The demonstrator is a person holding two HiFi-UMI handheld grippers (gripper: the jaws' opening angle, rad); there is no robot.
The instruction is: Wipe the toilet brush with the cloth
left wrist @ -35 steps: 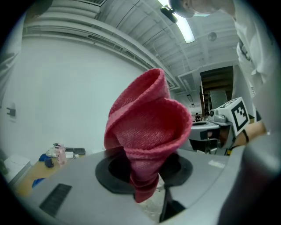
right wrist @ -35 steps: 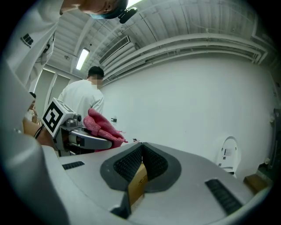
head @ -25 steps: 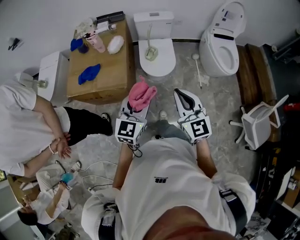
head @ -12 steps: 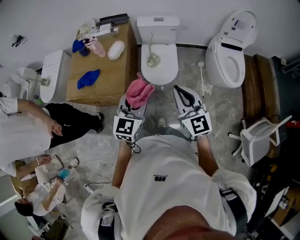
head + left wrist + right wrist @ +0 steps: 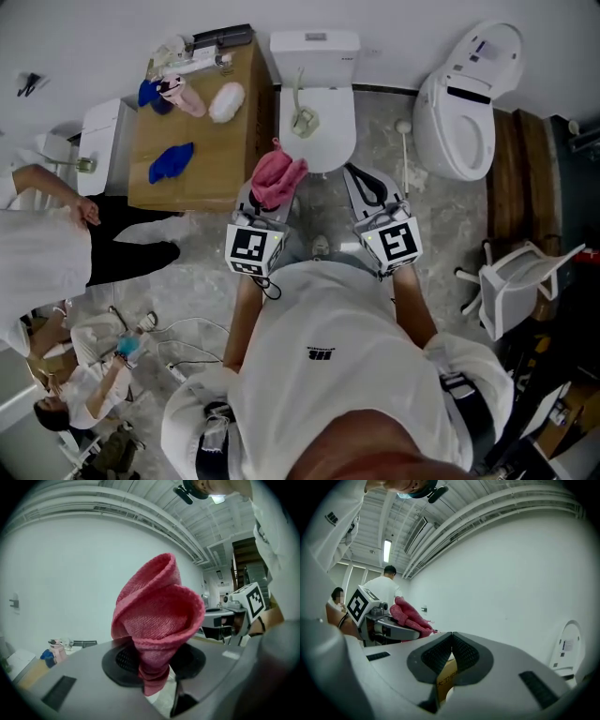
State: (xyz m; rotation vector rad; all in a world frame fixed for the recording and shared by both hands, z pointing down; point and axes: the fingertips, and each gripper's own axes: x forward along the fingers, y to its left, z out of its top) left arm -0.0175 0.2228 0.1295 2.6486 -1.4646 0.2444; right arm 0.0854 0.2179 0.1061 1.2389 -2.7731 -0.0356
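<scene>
In the head view my left gripper [image 5: 269,199] is shut on a bunched pink cloth [image 5: 277,176], just short of the white toilet [image 5: 333,141]. A white toilet brush [image 5: 301,98] in its holder stands on the closed toilet lid, a short way beyond the cloth. My right gripper [image 5: 356,178] is shut and empty, to the right of the cloth, near the bowl's front. In the left gripper view the cloth [image 5: 157,616] rises from between the pads of the left gripper [image 5: 154,665]. In the right gripper view the jaws of the right gripper [image 5: 451,651] meet, and the cloth [image 5: 410,616] shows at the left.
A brown table [image 5: 211,178] left of the toilet carries a blue rag [image 5: 172,161], a white bundle [image 5: 225,101] and bottles. A second toilet [image 5: 441,127] with raised lid stands right, a long-handled white tool [image 5: 405,155] on the floor between. White chair [image 5: 511,281] right; bystanders [image 5: 37,253] and cables [image 5: 178,347] left.
Both grippers stay almost where they were, the cloth still held. The bystander at the left has shifted further left and drawn the legs away from the table.
</scene>
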